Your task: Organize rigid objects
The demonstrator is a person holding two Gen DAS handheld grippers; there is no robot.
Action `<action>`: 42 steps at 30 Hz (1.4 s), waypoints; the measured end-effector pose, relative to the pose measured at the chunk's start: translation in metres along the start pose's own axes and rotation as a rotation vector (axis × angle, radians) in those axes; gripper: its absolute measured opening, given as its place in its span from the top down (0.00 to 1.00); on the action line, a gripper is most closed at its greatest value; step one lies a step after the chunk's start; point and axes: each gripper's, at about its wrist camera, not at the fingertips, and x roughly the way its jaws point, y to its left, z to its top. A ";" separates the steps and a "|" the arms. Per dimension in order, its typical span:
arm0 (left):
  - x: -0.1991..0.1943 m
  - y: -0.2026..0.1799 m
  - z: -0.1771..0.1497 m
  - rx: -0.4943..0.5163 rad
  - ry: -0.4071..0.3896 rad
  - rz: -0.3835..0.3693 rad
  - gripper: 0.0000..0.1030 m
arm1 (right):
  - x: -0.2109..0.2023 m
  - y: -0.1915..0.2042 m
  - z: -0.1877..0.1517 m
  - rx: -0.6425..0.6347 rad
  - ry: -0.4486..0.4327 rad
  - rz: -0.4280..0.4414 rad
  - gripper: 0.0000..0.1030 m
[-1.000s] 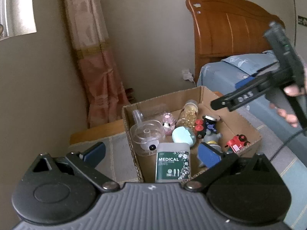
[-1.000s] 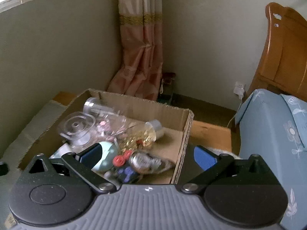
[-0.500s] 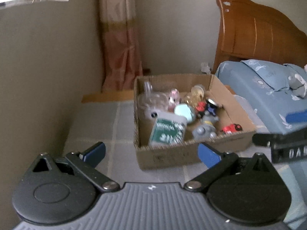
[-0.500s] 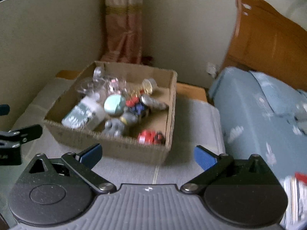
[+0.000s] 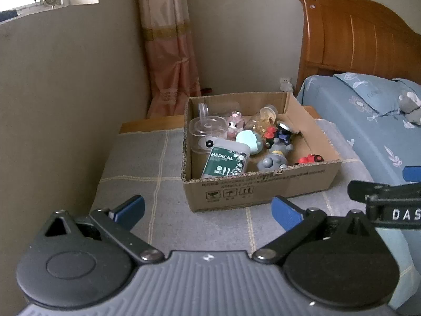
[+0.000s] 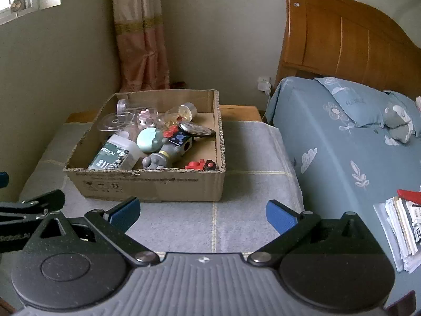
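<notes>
A cardboard box (image 5: pixel 263 187) (image 6: pixel 158 184) stands on a grey checked cloth. It holds several small rigid things: a green MEDICAL bottle (image 5: pixel 226 160) (image 6: pixel 113 155), a clear lidded jar (image 5: pixel 205 131), a mint round case (image 5: pixel 248 139) (image 6: pixel 150 139), a grey toy figure (image 5: pixel 273 158) (image 6: pixel 163 155), a red toy car (image 5: pixel 310 159) (image 6: pixel 200 164) and a jar of yellow beads (image 5: pixel 265 117). My left gripper (image 5: pixel 208 210) is open and empty, in front of the box. My right gripper (image 6: pixel 202 213) is open and empty, also in front of it.
A bed with a blue floral cover (image 6: pixel 342 137) and wooden headboard (image 5: pixel 355 34) lies to the right. A stack of papers (image 6: pixel 402 231) lies on the bed. A pink curtain (image 5: pixel 168 52) hangs behind the box, and a wall (image 5: pixel 65 92) runs along the left.
Both grippers have pulled back and away from the box, which now sits farther off in both views. Both stay open and empty.
</notes>
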 end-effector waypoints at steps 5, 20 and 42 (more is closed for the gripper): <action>-0.002 -0.001 0.002 -0.004 -0.007 0.022 0.01 | -0.002 0.003 0.000 -0.011 -0.010 0.000 0.00; -0.008 -0.004 0.005 -0.005 -0.008 0.032 0.01 | -0.006 -0.002 0.000 0.003 -0.021 0.001 0.00; -0.011 -0.009 0.005 -0.009 -0.009 0.035 0.01 | -0.009 -0.006 -0.001 0.016 -0.030 0.003 0.00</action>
